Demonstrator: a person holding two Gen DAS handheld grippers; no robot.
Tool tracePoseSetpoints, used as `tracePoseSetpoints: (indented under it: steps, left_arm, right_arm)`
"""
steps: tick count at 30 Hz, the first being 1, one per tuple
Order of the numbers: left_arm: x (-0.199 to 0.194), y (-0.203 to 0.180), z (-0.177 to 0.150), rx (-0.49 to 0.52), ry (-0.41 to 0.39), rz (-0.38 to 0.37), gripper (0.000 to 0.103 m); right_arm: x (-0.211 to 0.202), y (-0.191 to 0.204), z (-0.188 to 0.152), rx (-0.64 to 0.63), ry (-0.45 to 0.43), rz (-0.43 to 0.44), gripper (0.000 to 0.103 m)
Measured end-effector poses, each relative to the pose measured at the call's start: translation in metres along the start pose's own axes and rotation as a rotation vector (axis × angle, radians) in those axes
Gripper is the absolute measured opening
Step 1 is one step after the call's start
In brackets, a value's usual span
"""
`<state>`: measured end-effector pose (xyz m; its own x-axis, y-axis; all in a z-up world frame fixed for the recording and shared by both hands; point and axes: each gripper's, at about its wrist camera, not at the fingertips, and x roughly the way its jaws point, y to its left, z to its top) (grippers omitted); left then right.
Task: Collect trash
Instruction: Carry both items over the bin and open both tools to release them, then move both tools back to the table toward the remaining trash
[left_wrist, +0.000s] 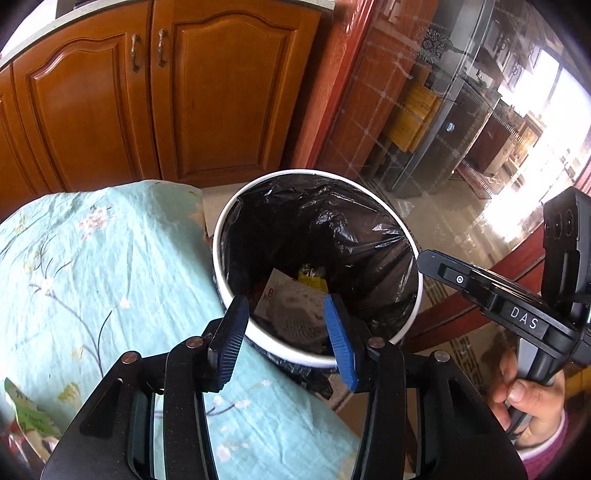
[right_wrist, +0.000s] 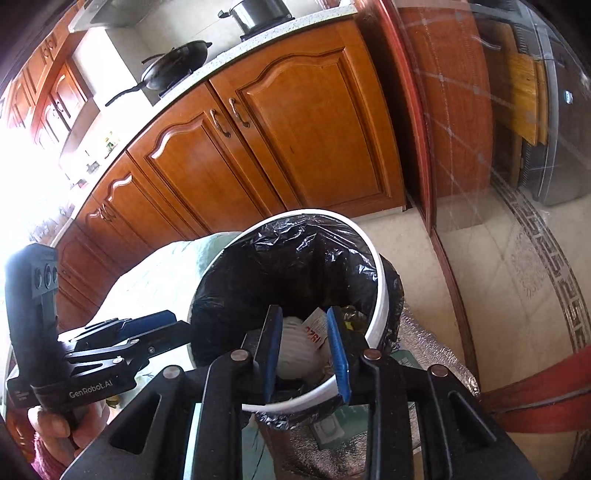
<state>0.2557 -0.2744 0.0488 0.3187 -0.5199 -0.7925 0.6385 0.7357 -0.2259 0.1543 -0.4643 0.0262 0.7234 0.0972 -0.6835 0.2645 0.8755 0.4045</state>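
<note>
A white bin (left_wrist: 221, 236) lined with a black bag stands beside the table; it also shows in the right wrist view (right_wrist: 382, 295). Trash lies at its bottom: a white wrapper with red print (left_wrist: 291, 306) and yellow scraps (left_wrist: 312, 277); the wrapper shows in the right wrist view (right_wrist: 299, 347). My left gripper (left_wrist: 284, 339) is open and empty, hovering over the bin's near rim. My right gripper (right_wrist: 304, 354) is open and empty above the bin mouth. Each gripper shows in the other's view, the right (left_wrist: 491, 291) and the left (right_wrist: 122, 339).
A table under a pale green flowered cloth (left_wrist: 92, 277) lies left of the bin, with packaging at its near-left edge (left_wrist: 26, 417). Wooden cabinets (right_wrist: 258, 147) stand behind. A glass door (left_wrist: 443, 129) is to the right. Silver foil sheet (right_wrist: 424, 354) lies by the bin.
</note>
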Motion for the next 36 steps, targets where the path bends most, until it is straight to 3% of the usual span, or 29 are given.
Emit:
tracePoseSetpoints:
  steps: [4, 9, 20, 31, 36]
  left_arm:
    - [-0.021, 0.011, -0.019, -0.033, -0.038, 0.012, 0.048]
    - [-0.055, 0.033, -0.053, -0.11, -0.107, 0.031, 0.049]
    - [-0.12, 0.095, -0.125, -0.274, -0.193, 0.112, 0.049]
    - [-0.163, 0.143, -0.199, -0.375, -0.219, 0.235, 0.049]
    - [-0.172, 0.161, -0.22, -0.425, -0.218, 0.257, 0.049]
  right_arm:
    - [-0.009, 0.009, -0.008, 0.001, -0.011, 0.035, 0.037]
    - [-0.019, 0.031, -0.026, -0.01, -0.052, 0.111, 0.07]
    - [-0.012, 0.097, -0.071, -0.07, 0.002, 0.236, 0.071]
    - [0.011, 0.158, -0.11, -0.151, 0.094, 0.312, 0.071]
    - [0.02, 0.183, -0.118, -0.198, 0.122, 0.331, 0.071]
